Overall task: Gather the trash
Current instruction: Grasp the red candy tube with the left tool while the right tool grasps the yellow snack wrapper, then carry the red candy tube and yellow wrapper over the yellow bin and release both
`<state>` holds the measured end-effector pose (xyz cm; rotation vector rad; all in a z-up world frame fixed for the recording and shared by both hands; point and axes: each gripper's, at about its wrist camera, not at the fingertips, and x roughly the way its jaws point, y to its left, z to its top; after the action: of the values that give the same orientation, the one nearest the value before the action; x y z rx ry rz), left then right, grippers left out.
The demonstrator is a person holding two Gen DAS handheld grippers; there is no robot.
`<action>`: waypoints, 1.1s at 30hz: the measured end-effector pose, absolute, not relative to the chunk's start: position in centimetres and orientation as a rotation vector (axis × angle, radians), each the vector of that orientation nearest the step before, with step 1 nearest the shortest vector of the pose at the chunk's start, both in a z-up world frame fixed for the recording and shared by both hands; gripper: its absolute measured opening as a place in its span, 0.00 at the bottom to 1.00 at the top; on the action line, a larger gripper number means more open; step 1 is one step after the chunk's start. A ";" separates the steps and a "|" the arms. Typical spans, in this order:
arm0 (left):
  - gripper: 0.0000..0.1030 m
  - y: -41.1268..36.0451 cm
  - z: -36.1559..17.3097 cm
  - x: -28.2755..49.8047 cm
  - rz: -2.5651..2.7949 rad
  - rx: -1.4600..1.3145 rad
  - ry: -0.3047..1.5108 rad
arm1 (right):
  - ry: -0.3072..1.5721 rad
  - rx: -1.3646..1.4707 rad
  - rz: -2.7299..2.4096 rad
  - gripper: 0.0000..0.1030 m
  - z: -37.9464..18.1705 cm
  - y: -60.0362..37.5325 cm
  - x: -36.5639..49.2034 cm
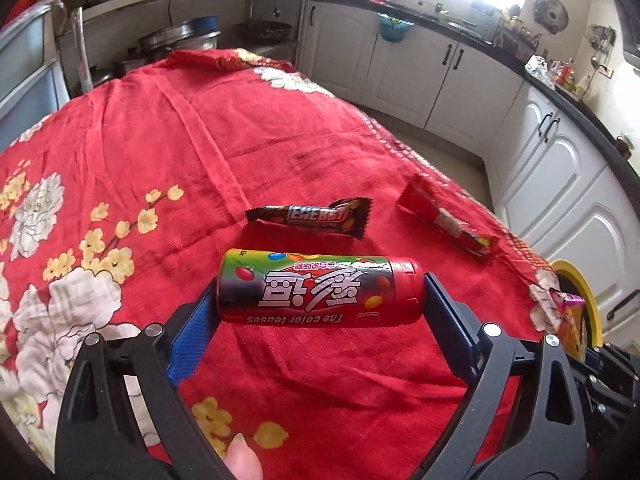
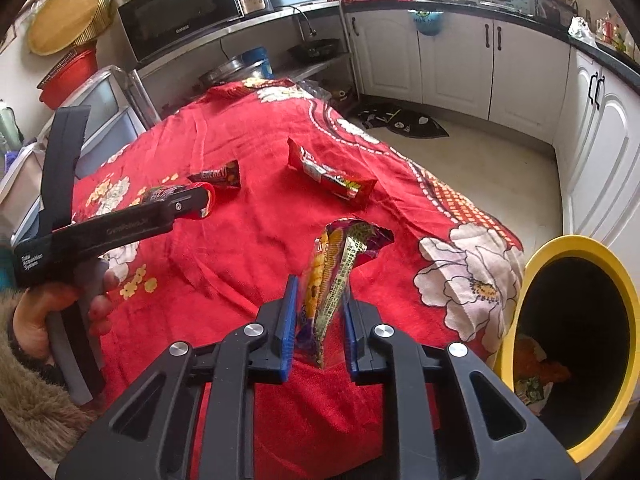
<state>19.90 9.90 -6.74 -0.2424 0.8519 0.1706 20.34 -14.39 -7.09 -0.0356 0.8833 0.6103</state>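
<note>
1. The left gripper (image 1: 320,300) stands nearly as wide as it goes, its blue-padded fingers (image 1: 192,336) pressing on the two ends of a red and green cylindrical plastic candy tube (image 1: 316,292), which lies crosswise between them, its red cap toward the right finger.
2. In the right wrist view the same tube appears clamped at the tip of the left gripper, above the red floral tablecloth (image 1: 180,140) rather than resting on it.
3. The right gripper (image 2: 320,332) is almost closed, its blue pads (image 2: 289,320) pinching a crumpled yellow and purple foil snack wrapper (image 2: 336,280), which stands upright out of the jaws.
4. A dark brown "Energy" bar wrapper (image 1: 312,218) lies on the cloth just beyond the tube.
5. A red foil snack packet (image 1: 448,220) lies near the table's right edge, well apart from both grippers.
6. A black bin with a yellow rim (image 2: 576,332) stands on the floor just beside the table's near right corner, with some wrappers lying inside.
7. A hand (image 2: 60,312) grips the left gripper's handle at the table's left edge.
</note>
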 end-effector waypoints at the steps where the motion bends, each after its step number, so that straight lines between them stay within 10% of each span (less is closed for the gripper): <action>1: 0.84 9.6 -6.4 19.7 0.166 -0.240 0.846 | 0.879 -0.034 0.610 0.18 -6.9 -14.5 20.2; 33: 0.84 -0.4 0.4 19.4 -0.042 -0.153 0.700 | 0.702 0.062 0.462 0.18 -0.9 -23.2 17.5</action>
<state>19.36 -0.38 0.44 -0.1531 0.6998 -0.0423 17.48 -23.22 -0.89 0.0618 0.7016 0.4620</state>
